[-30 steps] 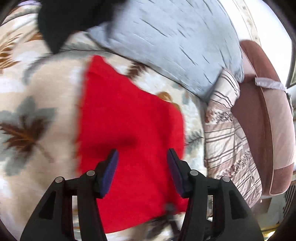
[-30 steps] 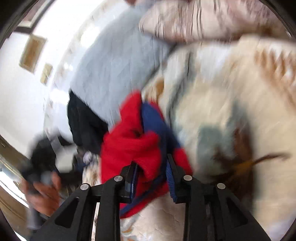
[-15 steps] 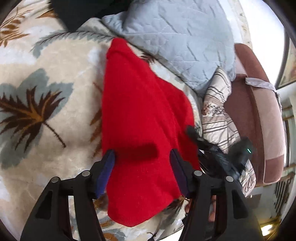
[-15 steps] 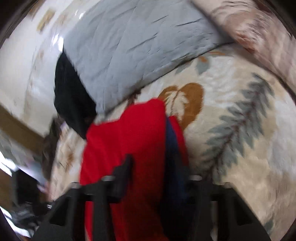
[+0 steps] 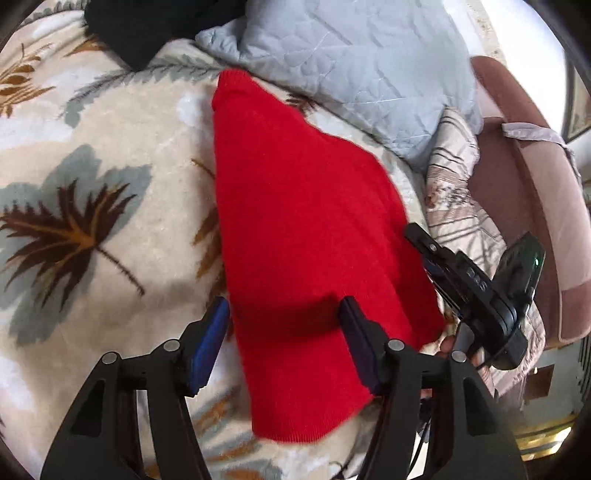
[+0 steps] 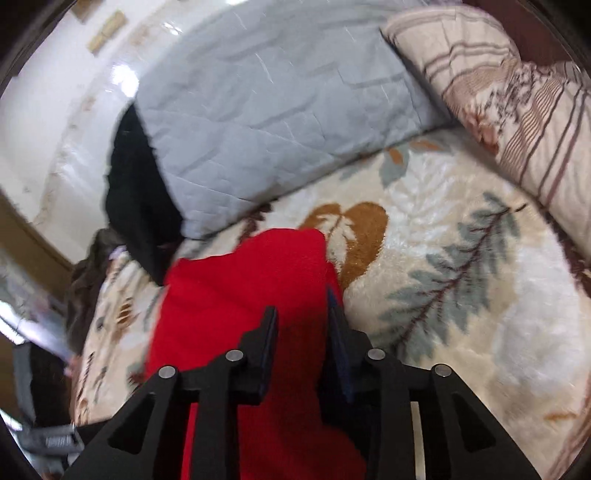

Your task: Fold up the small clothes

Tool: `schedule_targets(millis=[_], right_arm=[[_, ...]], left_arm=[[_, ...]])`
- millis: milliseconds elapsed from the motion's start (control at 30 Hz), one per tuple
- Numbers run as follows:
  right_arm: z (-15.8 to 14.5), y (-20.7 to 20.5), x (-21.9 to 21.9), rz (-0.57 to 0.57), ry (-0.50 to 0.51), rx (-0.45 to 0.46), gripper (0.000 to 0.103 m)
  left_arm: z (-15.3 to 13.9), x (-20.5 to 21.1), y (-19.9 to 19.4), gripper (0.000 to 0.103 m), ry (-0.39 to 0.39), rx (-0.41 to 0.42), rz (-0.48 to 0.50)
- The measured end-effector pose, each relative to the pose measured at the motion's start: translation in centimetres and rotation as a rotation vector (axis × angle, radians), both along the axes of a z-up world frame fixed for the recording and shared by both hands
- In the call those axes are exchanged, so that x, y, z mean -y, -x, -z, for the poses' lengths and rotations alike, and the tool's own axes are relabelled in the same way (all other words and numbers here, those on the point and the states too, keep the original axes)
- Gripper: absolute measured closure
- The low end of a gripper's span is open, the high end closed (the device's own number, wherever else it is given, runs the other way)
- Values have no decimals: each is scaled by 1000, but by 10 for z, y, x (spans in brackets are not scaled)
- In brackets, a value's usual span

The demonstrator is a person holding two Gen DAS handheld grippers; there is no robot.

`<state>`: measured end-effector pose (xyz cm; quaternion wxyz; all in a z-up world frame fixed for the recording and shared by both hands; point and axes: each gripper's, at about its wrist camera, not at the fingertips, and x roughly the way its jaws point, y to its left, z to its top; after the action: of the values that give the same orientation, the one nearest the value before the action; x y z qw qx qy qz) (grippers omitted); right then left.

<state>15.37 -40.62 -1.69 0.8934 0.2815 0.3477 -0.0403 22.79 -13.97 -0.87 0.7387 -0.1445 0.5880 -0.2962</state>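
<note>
Jaws of the left gripper stand apart, released, hovering over the near end of a red sweater with nothing pinched between them. Jaws of the right gripper are opening; red knit lies between and under them, but the pads do not press on it. The sweater lies folded lengthwise into a long narrow shape on a cream blanket printed with brown and grey leaves, spread over a bed. In the left view the right gripper shows at the sweater's right edge. Beyond the sweater's far end lie a grey quilted pillow and a black garment, the pillow partly over it. A striped pillow sits to the right, near a reddish-brown padded headboard.
</note>
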Motion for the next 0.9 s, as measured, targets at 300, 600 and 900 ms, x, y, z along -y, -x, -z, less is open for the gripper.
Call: schedule_targets(millis=[300,600,900], right_arm=[[16,53,-2,-46,-107,-18,83],[-2,86,7,-23,-172,67,74],[17,90,-13,-124,-50,24,88]], left_arm=[[24,21,42,38,-90,-62,50],[15,5,58,38,-77,-56,-12],[28,16,63,38,-149,1,-28]])
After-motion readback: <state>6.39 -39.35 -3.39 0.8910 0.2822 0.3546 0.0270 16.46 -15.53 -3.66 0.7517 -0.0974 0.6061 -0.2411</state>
